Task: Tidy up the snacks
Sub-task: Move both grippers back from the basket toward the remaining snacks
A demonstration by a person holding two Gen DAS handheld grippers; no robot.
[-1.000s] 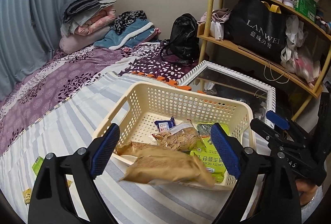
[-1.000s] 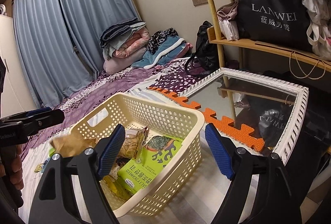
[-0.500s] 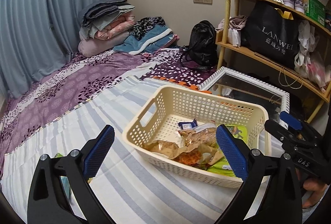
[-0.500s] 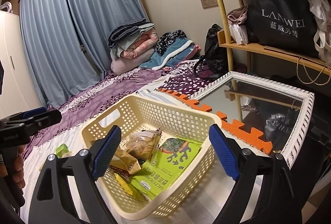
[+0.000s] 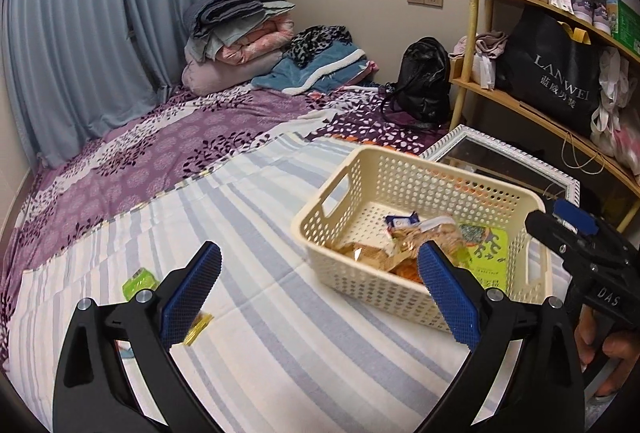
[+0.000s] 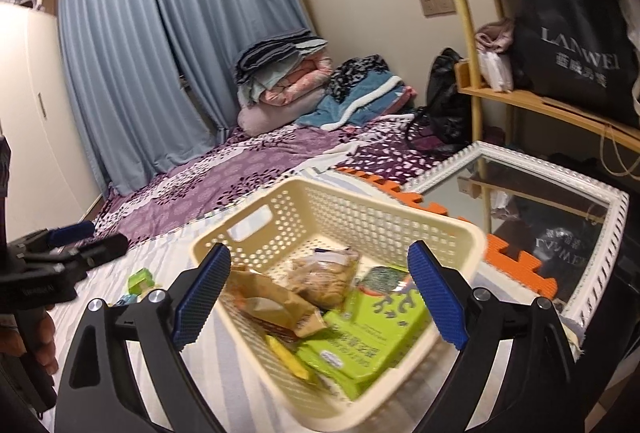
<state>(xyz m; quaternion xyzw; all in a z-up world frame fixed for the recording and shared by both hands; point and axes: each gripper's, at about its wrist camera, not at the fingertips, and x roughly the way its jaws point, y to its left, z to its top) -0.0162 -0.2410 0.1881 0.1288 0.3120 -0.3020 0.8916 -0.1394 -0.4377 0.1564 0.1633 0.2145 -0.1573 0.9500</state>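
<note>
Left wrist view: our left hand-held gripper [image 5: 318,293] and right hand-held gripper [image 6: 320,297] have just been opening, both empty; basket [image 5: 404,169] looks snack-filled, slightly blurry

Left gripper [image 5: 316,295] spread wide with nothing between the pads, angled down left of the basket [image 5: 400,169]. Right gripper [image 6: 320,297] just opening, empty, above its near corner.

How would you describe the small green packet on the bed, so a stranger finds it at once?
Start at the cream basket on the striped sheet. Look left of it: the small green packet lies alone on the sheet. It is bright lime green, unlike the yellow wrapper nearer the camera.
</note>
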